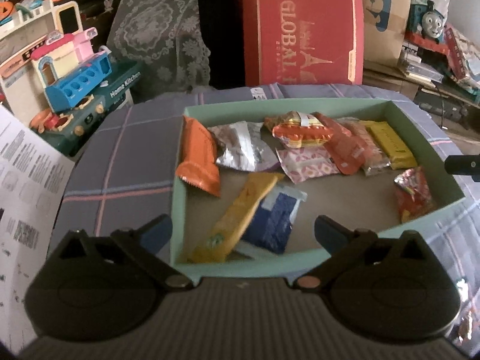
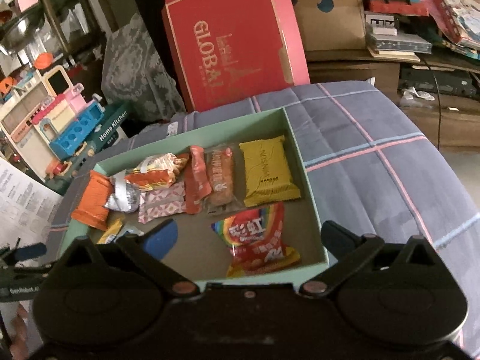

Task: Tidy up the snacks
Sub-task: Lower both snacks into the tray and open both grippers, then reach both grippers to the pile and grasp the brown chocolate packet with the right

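Plaid bedcover (image 2: pixel 375 150) amid toy clutter

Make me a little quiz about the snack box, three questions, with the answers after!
1. True or false: both grippers are holding a snack.
2. Which snack lies nearest the right gripper? A) rainbow packet B) orange packet C) silver packet
3. What colour is the box's wall?

Key:
1. False: left gripper and right are open, empty.
2. A, the rainbow packet.
3. Pale green box.
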{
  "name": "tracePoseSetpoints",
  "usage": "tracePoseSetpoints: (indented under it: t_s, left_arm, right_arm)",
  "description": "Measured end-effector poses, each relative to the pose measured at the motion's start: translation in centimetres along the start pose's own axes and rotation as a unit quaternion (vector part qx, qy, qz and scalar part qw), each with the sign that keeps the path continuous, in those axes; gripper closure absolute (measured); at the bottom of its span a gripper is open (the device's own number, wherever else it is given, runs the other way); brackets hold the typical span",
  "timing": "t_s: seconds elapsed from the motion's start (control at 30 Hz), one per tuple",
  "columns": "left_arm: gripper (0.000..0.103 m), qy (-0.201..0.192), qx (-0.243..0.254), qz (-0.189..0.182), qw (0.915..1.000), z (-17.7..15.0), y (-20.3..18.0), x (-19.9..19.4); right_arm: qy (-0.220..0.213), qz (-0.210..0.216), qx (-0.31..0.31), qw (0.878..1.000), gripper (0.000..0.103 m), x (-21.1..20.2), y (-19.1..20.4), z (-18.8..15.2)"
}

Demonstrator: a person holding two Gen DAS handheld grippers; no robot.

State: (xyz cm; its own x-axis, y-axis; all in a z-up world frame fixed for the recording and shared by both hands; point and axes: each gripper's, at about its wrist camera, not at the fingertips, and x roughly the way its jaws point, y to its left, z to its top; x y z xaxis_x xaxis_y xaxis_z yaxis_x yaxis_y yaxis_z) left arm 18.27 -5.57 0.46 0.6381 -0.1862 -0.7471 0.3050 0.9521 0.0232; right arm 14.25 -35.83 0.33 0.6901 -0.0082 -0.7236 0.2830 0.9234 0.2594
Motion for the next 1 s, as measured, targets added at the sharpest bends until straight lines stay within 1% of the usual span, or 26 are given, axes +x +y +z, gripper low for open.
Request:
tracePoseSetpoints:
  t_s: [0.27, 0.37, 0.53, 0.63, 0.8, 0.87, 1.0]
  left_arm:
    - [0.0, 0.002, -0.019, -0.01, 0.9998, -2.5, 0.2, -3.3]
    - [0.0, 0.001, -0.014, -0.012, 0.9998, -3.5, -0.4, -4.4]
    - [0.0, 0.009, -0.004, -0.02, 0.9998, -5.4, -1.5, -5.6]
    - [0.0, 0.016, 0.001, -0.022, 0.9996, -6.4, -2.0, -6.0]
    - [0.0, 0.029, 0.012, -0.031, 0.999, -8.3, -2.7, -6.8]
    - [0.0, 0.036, 0.016, -0.037, 0.9985, -9.0, -3.0, -7.0]
    - [0.0, 0.057, 0.021, -0.059, 0.9964, -10.6, -4.0, -7.3]
  right_arm:
    - [0.003, 0.01, 0.021, 1.0, 0.0, -3.2, -1.2, -2.9]
    - [0.001, 0.01, 0.022, 1.0, 0.0, -4.5, -1.7, -4.2]
    - [0.01, 0.006, 0.015, 1.0, 0.0, -5.9, -2.4, -5.8]
    - [0.022, 0.008, 0.021, 0.999, 0.0, -6.4, -2.9, -6.7]
    - [0.046, 0.034, 0.047, 0.997, 0.0, -6.8, -3.8, -7.9]
    - [0.065, 0.044, 0.051, 0.996, 0.0, -6.7, -3.8, -8.5]
    - [0.088, 0.034, 0.033, 0.995, 0.0, -6.6, -3.2, -10.0]
